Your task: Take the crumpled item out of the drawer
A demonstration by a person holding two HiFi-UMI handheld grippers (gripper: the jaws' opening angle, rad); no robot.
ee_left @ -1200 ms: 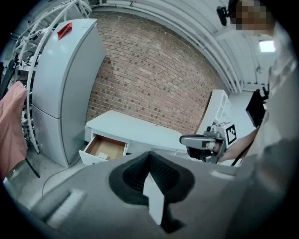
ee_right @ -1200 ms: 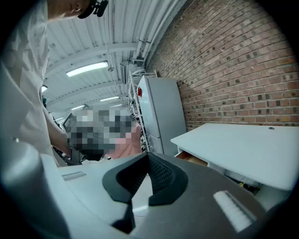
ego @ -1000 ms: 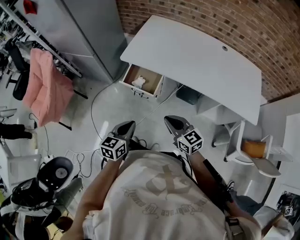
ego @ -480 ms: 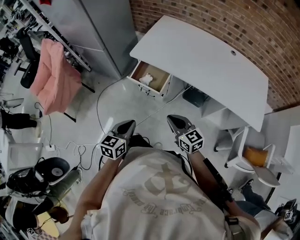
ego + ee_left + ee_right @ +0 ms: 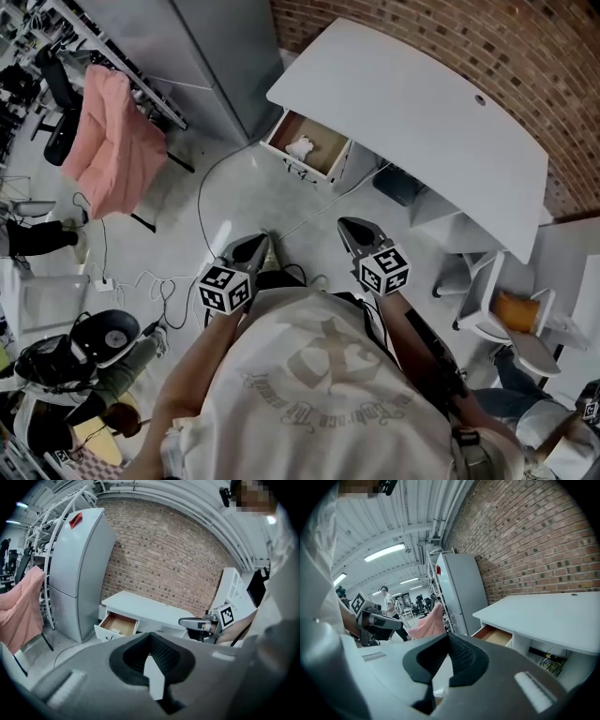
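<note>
The crumpled white item (image 5: 300, 147) lies in the open wooden drawer (image 5: 323, 161) under the left end of the white desk (image 5: 422, 103). Both grippers are held close to the person's chest, far from the drawer across bare floor. My left gripper (image 5: 255, 246) is shut with nothing in it, and so is my right gripper (image 5: 352, 228). In the left gripper view the drawer (image 5: 115, 624) shows beyond the shut jaws, with the right gripper (image 5: 199, 622) to the side. In the right gripper view the drawer (image 5: 494, 634) sits under the desk edge.
A grey fridge (image 5: 216, 56) stands left of the desk. A pink cloth (image 5: 112, 141) hangs on a rack. Cables (image 5: 202, 202) trail over the floor towards the drawer. A dark bin (image 5: 398, 185) sits under the desk, a chair (image 5: 506, 314) at the right.
The head view has shifted, so desk and drawer now sit a little further right and higher. Both grippers stay shut and in about the same place before the chest.
</note>
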